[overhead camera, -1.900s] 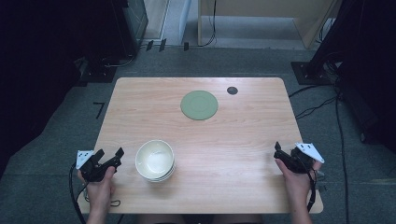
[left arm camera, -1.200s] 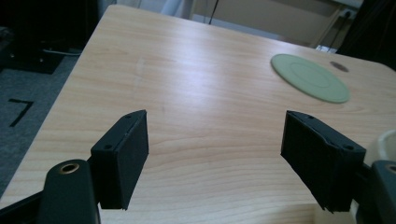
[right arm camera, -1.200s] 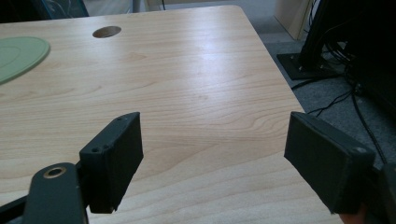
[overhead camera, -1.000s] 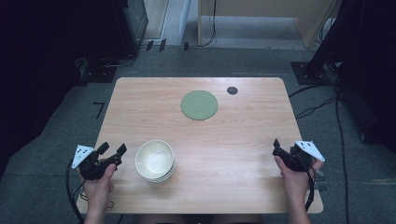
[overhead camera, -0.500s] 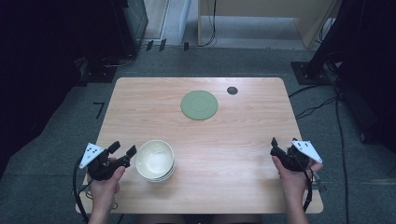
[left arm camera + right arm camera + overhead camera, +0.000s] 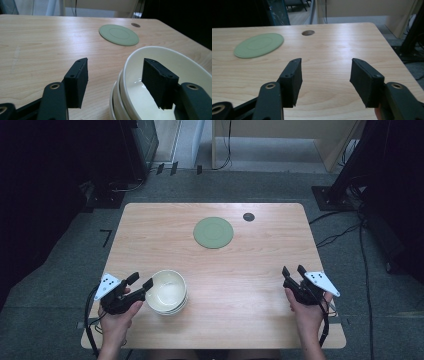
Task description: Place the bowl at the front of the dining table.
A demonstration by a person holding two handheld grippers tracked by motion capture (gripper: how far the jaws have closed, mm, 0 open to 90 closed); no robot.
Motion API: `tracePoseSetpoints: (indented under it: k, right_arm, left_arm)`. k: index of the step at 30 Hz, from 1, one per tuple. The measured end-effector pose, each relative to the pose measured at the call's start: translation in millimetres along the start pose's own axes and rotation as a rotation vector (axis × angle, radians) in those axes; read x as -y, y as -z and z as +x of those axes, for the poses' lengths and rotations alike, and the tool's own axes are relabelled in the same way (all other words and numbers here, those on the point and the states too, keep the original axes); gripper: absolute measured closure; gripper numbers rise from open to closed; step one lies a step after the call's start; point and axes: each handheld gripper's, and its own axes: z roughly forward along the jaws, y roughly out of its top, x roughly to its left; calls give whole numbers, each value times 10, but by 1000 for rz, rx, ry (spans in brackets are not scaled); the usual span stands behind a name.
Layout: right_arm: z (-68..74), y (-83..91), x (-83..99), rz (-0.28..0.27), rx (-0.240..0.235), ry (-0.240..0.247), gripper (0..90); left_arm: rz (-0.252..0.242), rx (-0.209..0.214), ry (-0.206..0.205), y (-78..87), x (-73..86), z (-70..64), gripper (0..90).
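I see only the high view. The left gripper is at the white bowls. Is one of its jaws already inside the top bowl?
Observer: Yes. In the left gripper view, the left gripper straddles the rim of the top bowl: one jaw inside, one outside, open.
Operator: How many bowls are in the stack?
Observer: At least two; that view shows a second rim under the top one, and perhaps a third.
Operator: And does the right gripper hold anything?
Observer: No. In the right gripper view, the right gripper is open over bare table, with nothing between its jaws.

Cream bowls [image 6: 167, 292], sage-green plate [image 6: 213, 232], pale wood-grain table [image 6: 260, 270]
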Motion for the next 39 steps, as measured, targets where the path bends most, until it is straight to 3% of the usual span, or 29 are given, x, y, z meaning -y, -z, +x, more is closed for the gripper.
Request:
tracePoseSetpoints:
  k: [3,5,8,9,15,16,18,19,20,22,27,29,30,34,35,36,37,39]
  right_arm:
    - [100,1,-23,6,-72,-4,522]
    - [148,-17,-25,50,-112,-14,516]
    - [195,-31,-25,86,-117,6,510]
    - [229,-30,-22,88,-140,6,516]
    - [330,-36,-11,76,-148,24,518]
    - [383,-39,-8,63,-175,23,532]
    - [402,-40,-9,59,-183,21,560]
    - [448,-45,-21,67,-230,4,600]
    - [448,-45,-21,67,-230,4,600]
    - [559,-49,-47,68,-295,19,621]
    - [763,-40,-72,58,-337,48,611]
    - [866,-43,-88,44,-359,60,620]
    - [976,-55,-116,32,-372,70,623]
    - [1085,-72,-146,19,-402,69,636]
    - [1180,-91,-163,16,-420,56,632]
    - [1180,-91,-163,16,-420,56,632]
    - [1267,-117,-166,23,-437,57,628]
    - [1314,-128,-169,26,-446,61,627]
  left_arm:
    - [22,10,-14,-32,1,-28,427]
    - [44,-4,-13,-68,7,-46,429]
    - [61,-7,-2,-86,14,-58,441]
    - [69,-12,4,-98,20,-69,458]
    - [90,-17,-15,-136,45,-112,559]
    - [101,-32,-25,-156,53,-130,584]
    - [104,-36,-24,-162,55,-135,640]
    - [100,-56,-35,-165,58,-150,680]
    - [100,-56,-35,-165,58,-150,729]
    - [99,-67,-45,-159,53,-153,798]
    - [100,-67,-62,-149,55,-155,815]
    - [104,-86,-100,-151,53,-185,819]
    - [108,-105,-138,-150,49,-215,828]
    - [92,-104,-149,-117,31,-216,837]
    - [87,-99,-151,-100,21,-211,860]
    - [70,-71,-124,-72,4,-192,860]
    - [69,-61,-117,-52,-20,-184,869]
    - [69,-63,-119,-53,-18,-184,868]
